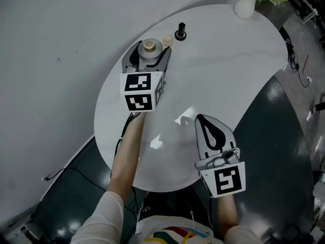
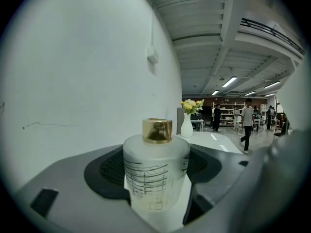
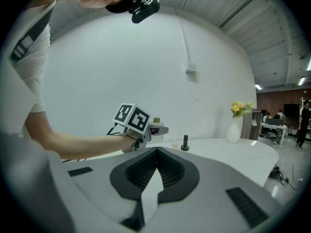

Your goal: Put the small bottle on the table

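A small frosted bottle [image 1: 150, 48] with a gold cap stands upright between the jaws of my left gripper [image 1: 153, 52], over the far left part of the white oval table [image 1: 228, 60]. In the left gripper view the bottle [image 2: 155, 176] fills the gap and both dark pads press its sides, so the left gripper [image 2: 156, 166] is shut on it. Whether its base touches the table is hidden. My right gripper [image 1: 199, 118] hovers near the table's front edge, jaws shut together and empty; in its own view the right gripper [image 3: 156, 153] pinches nothing.
A small cream piece [image 1: 167, 39] and a black peg-like item [image 1: 180, 32] stand just right of the bottle. A white vase of yellow flowers [image 1: 246, 5] sits at the table's far end. A white wall runs along the left, with dark floor and cables around.
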`<move>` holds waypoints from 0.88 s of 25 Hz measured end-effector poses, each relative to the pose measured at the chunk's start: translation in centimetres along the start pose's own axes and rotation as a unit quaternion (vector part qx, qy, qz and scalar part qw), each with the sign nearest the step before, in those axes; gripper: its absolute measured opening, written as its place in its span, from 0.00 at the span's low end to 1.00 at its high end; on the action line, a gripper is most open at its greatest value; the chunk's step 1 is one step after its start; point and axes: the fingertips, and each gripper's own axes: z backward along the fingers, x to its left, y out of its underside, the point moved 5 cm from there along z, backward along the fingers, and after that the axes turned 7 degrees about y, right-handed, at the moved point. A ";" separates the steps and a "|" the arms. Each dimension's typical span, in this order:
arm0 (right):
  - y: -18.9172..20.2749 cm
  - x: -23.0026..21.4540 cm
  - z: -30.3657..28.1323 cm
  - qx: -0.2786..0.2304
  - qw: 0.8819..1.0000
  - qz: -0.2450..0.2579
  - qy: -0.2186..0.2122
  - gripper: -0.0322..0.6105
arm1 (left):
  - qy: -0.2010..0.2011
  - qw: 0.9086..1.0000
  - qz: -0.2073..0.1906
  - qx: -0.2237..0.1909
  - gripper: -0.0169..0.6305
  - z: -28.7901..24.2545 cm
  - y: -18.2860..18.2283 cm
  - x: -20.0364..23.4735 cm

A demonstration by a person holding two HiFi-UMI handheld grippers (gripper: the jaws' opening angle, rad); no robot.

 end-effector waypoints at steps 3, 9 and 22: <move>0.6 -0.1 -0.3 0.001 1.000 -0.002 0.002 0.07 | -0.008 1.000 0.008 0.012 0.57 -1.5 1.3 1.0; 2.7 -0.5 -0.7 0.026 0.999 -0.021 -0.002 0.07 | -0.015 0.999 -0.002 0.041 0.57 -3.6 3.8 2.5; 5.4 0.3 -0.6 0.081 0.996 -0.038 -0.014 0.07 | -0.019 0.997 0.010 0.074 0.57 -6.7 8.0 4.1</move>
